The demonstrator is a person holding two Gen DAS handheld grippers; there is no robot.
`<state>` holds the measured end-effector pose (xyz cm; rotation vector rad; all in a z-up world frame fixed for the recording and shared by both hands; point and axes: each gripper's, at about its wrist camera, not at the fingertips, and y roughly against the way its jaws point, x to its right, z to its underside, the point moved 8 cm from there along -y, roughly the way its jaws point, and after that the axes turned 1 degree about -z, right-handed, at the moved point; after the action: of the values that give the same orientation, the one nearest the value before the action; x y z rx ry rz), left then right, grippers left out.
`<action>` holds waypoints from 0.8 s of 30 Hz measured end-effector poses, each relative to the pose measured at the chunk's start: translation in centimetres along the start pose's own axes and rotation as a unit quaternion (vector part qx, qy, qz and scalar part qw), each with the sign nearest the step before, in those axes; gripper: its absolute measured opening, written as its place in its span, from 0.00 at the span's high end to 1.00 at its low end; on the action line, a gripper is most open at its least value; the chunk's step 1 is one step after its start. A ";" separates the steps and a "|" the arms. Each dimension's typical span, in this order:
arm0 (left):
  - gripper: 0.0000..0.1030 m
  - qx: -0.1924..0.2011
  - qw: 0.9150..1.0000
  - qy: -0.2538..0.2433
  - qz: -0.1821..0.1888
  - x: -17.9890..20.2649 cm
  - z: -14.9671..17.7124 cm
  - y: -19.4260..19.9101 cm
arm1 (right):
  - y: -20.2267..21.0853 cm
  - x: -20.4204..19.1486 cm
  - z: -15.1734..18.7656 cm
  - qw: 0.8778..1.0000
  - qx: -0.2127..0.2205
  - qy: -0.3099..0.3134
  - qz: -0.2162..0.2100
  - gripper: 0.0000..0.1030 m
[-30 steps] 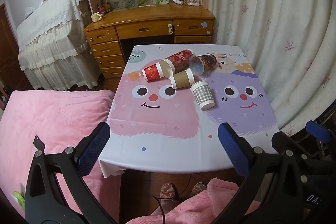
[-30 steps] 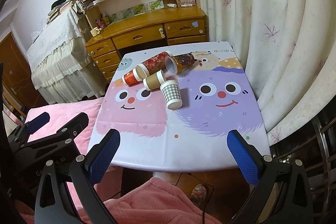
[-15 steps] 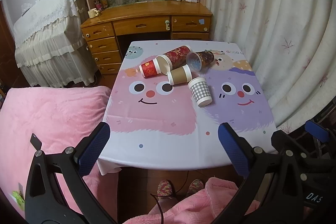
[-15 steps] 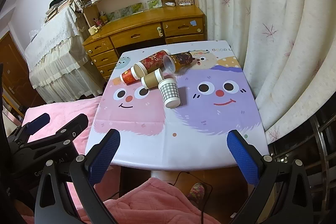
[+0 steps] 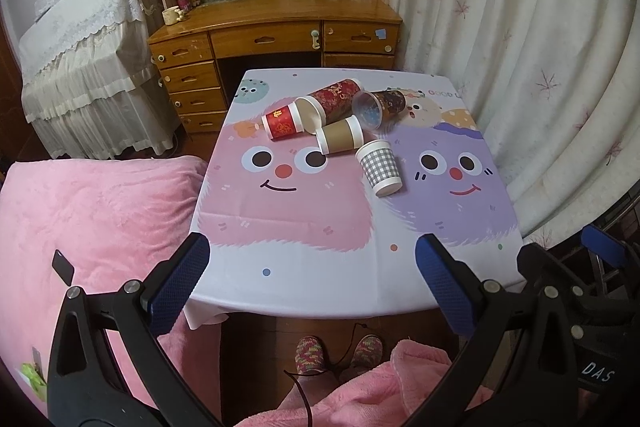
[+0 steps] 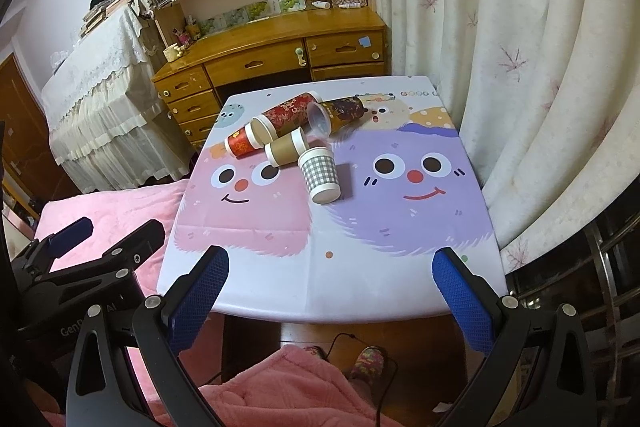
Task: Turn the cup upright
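Note:
Several paper cups lie on their sides in a cluster at the far middle of the table [image 5: 320,267]: a grey checked cup [image 5: 379,167] [image 6: 320,173] nearest, a brown cup [image 5: 340,140] [image 6: 286,151], a small red cup [image 5: 282,123] [image 6: 240,145], a tall red patterned cup [image 5: 332,98] [image 6: 286,117] and a dark cup with a clear lid [image 5: 380,107] [image 6: 338,115]. My left gripper [image 5: 312,283] and right gripper [image 6: 330,291] are both open and empty, held off the table's near edge, well short of the cups.
A pink blanket covers the bed [image 5: 92,211] to the left. A wooden desk with drawers [image 5: 276,31] stands behind the table. A white curtain [image 5: 520,47] hangs along the right. The person's slippered feet [image 5: 340,351] are under the near table edge.
Both grippers have drawn back and up a little, so the table and cups sit slightly smaller and lower in view. The cups have not moved.

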<state>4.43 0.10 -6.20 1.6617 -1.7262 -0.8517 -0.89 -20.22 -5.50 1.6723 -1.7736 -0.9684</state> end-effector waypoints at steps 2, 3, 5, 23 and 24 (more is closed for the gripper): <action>0.01 -0.004 1.000 0.001 0.003 -0.2 0.0 -0.3 | 0.0 -0.3 -0.1 1.000 0.002 0.003 0.005 0.00; 0.01 -0.005 1.000 0.003 0.004 -0.3 -0.1 -0.4 | 0.1 -0.4 -0.2 1.000 0.004 0.004 0.007 0.00; 0.01 -0.004 1.000 0.003 0.005 -0.3 -0.2 -0.6 | 0.2 -0.6 -0.5 1.000 0.007 0.008 0.011 0.00; 0.01 -0.004 1.000 0.003 0.005 -0.9 -0.2 -0.9 | 0.1 -1.6 -0.5 1.000 0.007 0.010 0.013 0.00; 0.01 -0.004 1.000 0.003 0.005 -0.8 -0.2 -0.9 | 0.1 -1.5 -0.5 1.000 0.007 0.010 0.013 0.00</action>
<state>5.20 0.88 -6.72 1.6480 -1.7227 -0.8466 -0.42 -18.81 -4.99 1.6587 -1.7874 -0.9269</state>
